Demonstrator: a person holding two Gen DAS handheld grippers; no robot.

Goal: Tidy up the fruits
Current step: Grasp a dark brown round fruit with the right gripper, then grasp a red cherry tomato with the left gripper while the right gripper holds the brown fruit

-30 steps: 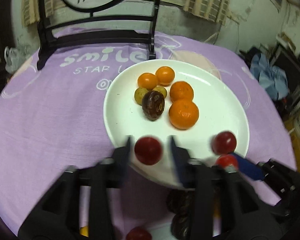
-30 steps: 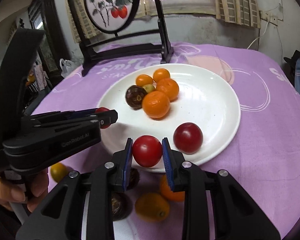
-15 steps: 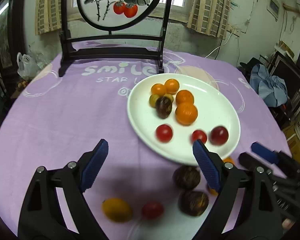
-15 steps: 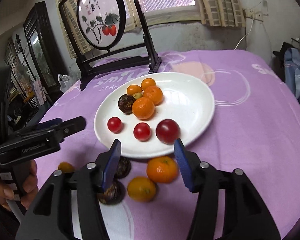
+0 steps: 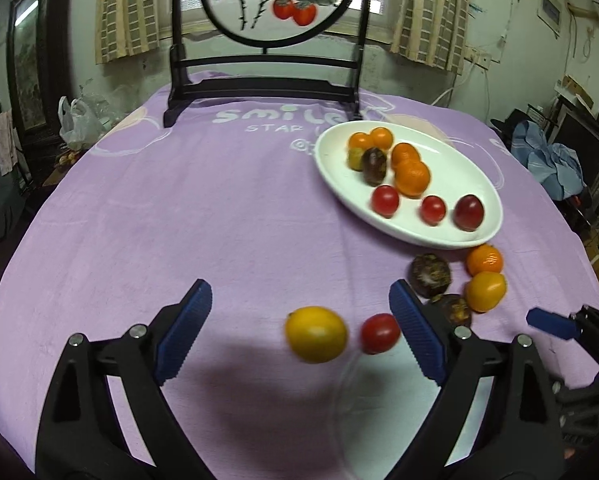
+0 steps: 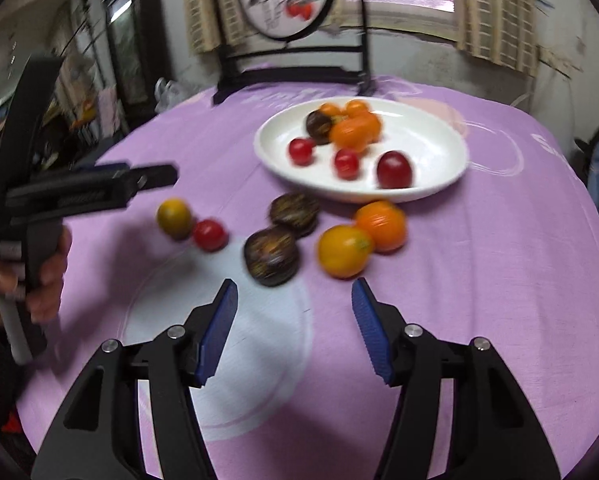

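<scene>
Hovering over the purple-clothed surface [image 5: 147, 216], the left tool [image 5: 299, 320] had its blue pads spread wide and held nothing. Between its fingers, on the cloth, lay a yellow fruit [image 5: 316, 334] and, just to its right, a red tomato [image 5: 380, 333], the two nearly touching.

The right tool [image 6: 293, 316] was likewise spread and empty, poised above the cloth near the front edge. Just beyond it sat two dark fruits [image 6: 271, 255] side by side, and to their right a yellow-orange fruit [image 6: 344, 251] touching an orange [image 6: 381, 220] that lay close under the rim of the plate [image 6: 431, 132].

The white plate stood farther back, right of centre. On it a cluster of oranges [image 5: 409, 168] with one dark fruit [image 5: 374, 166] sat at the far side; nearer, in a loose row and apart from one another, were two small tomatoes [image 5: 385, 200] and a larger dark-red plum [image 5: 468, 212].

From the right wrist view, a hand [image 6: 39, 276] gripped the handle of the left tool at the far left. Behind the plate stood a black stand [image 5: 259, 88] carrying a round painted screen [image 5: 279, 0], with curtains [image 5: 127, 12] at the window beyond it.
</scene>
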